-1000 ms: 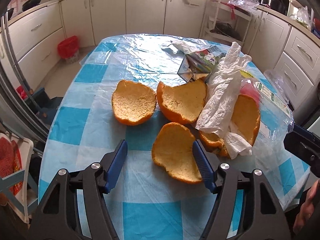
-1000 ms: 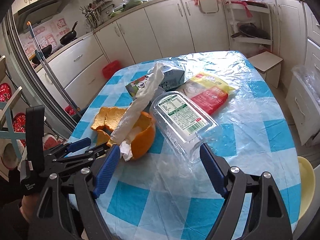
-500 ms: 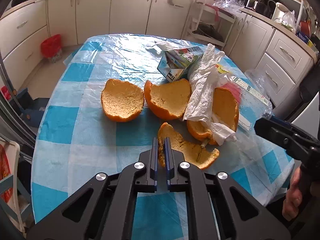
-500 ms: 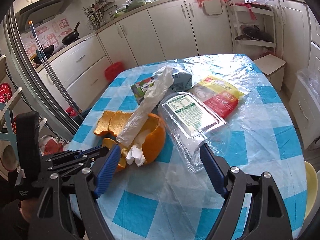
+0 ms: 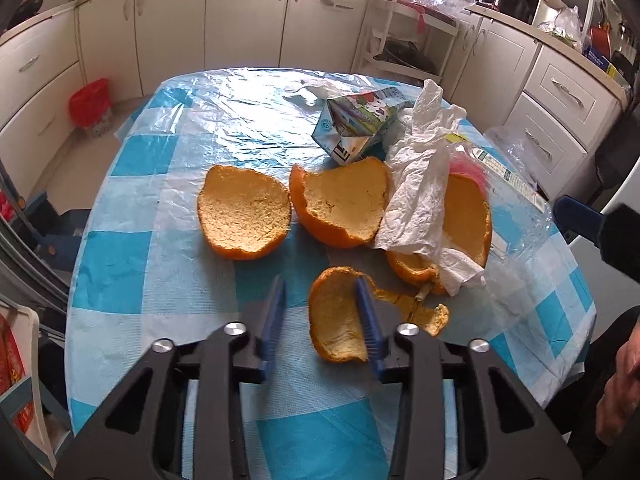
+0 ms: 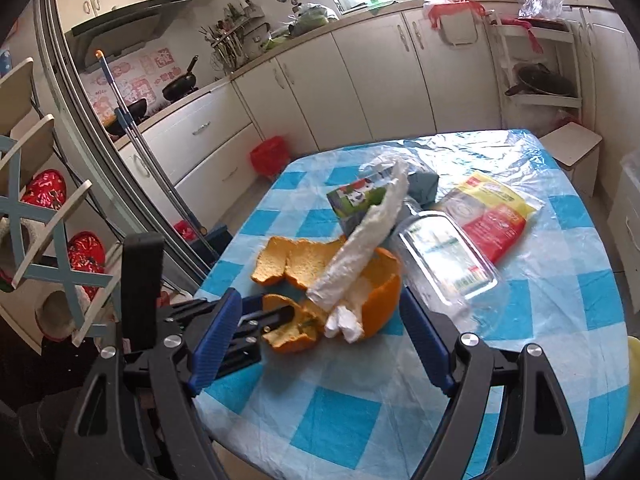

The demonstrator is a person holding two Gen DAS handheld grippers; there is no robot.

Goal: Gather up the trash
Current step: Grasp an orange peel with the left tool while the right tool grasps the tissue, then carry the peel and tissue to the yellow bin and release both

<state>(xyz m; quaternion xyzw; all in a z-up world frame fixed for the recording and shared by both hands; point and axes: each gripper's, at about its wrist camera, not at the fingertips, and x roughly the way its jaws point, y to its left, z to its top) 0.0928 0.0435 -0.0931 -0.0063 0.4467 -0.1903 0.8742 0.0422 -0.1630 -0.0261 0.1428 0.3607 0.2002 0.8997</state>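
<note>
Left gripper (image 5: 320, 312): jaws partly open, gripping nothing; right blue finger lies across nearest curled orange peel piece (image 5: 340, 316) on blue-checked plastic tablecloth (image 5: 120, 256).
Right gripper (image 6: 320, 332): wide open, empty, facing large orange peel half (image 6: 380, 292) holding crumpled white tissue (image 6: 360, 240).
Risk: brittle peel may crack or slide off if pinched on edge.

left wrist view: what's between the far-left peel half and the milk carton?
Only bare tablecloth lies between the far-left peel half and the milk carton; the second peel half sits off to the right.
</note>
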